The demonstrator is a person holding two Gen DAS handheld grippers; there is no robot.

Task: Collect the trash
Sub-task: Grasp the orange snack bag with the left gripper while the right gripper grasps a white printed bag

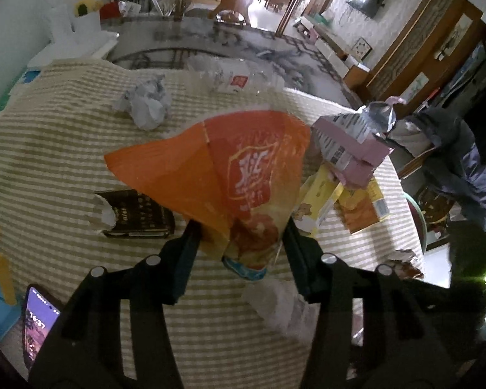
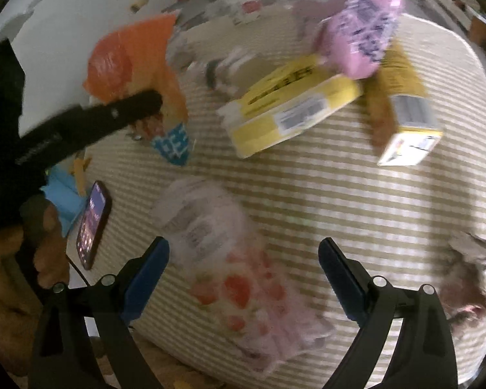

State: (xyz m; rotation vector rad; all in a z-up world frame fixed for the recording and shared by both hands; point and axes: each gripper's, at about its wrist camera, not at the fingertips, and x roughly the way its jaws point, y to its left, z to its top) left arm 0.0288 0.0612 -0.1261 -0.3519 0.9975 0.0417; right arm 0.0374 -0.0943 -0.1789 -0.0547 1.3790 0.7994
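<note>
My left gripper (image 1: 241, 240) is shut on an orange snack bag (image 1: 223, 168) and holds it above the striped tablecloth (image 1: 64, 136). The bag also shows in the right wrist view (image 2: 129, 61), pinched by the left gripper's fingers (image 2: 136, 103). My right gripper (image 2: 243, 275) is open, its jaws either side of a clear strawberry-print wrapper (image 2: 230, 259) lying on the cloth. That wrapper shows in the left wrist view (image 1: 275, 304).
On the cloth lie a yellow box (image 2: 291, 107), a pink carton (image 2: 363, 32), an orange-yellow box (image 2: 405, 120), crumpled paper (image 1: 145, 103), a black packet (image 1: 139, 214), a clear bag (image 1: 233, 77), a brown wrapper (image 2: 466, 278) and a phone (image 2: 92, 223).
</note>
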